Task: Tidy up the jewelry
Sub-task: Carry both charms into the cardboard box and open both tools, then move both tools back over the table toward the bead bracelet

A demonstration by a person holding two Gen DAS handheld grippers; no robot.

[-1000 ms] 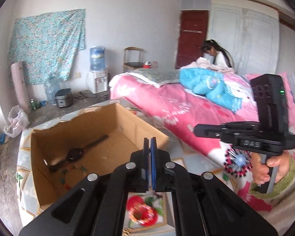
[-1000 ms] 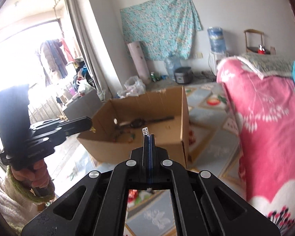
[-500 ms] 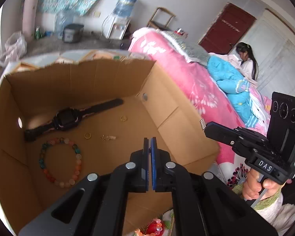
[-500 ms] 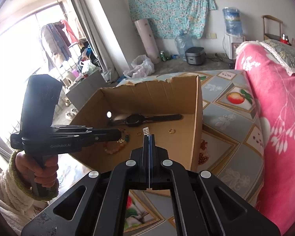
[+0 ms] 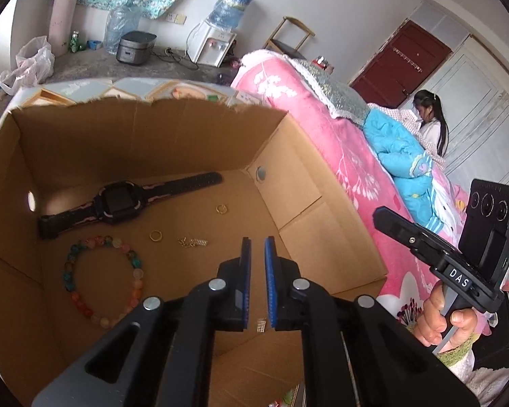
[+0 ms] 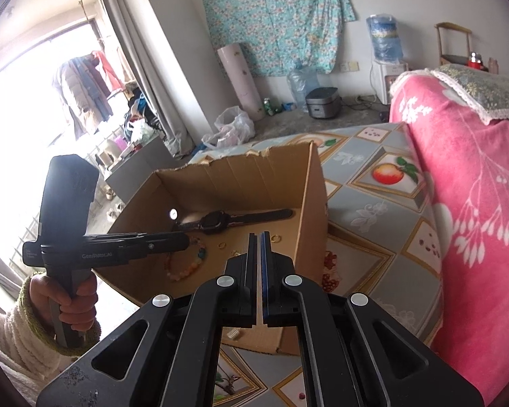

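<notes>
Inside cardboard box [image 5: 305, 183], on its floor: black watch [image 5: 118, 201] laid flat near far wall, strap ends out to both sides. Bead bracelet [image 5: 101, 278], multicoloured, in a loose ring just nearer than the watch, toward box's left wall. Gold ring [image 5: 156, 235] between bracelet and box centre; second gold ring [image 5: 221, 208] farther back, just below the watch strap's right end. Small silver chain piece [image 5: 192, 241] beside first ring, toward box's right wall. Small silver clip [image 5: 261, 325] on box floor close to near wall, seen through the gap of the left jaws; whether touching them, cannot tell.

Above box interior, near its front: left gripper [image 5: 256, 264], blue pads parted by a narrow gap, nothing clamped between them. Same gripper in right wrist view [image 6: 183, 241] reaching over box's left wall, tips above bracelet area.

Outside box, at its near-right corner: right gripper [image 6: 258, 254], jaws pressed together or nearly so, no item visible between pads. Seen from left wrist view [image 5: 381, 215], held beyond box's right wall, over pink bed [image 5: 322, 142].

Under box: counter [image 6: 373, 203] with fruit-print cloth.
</notes>
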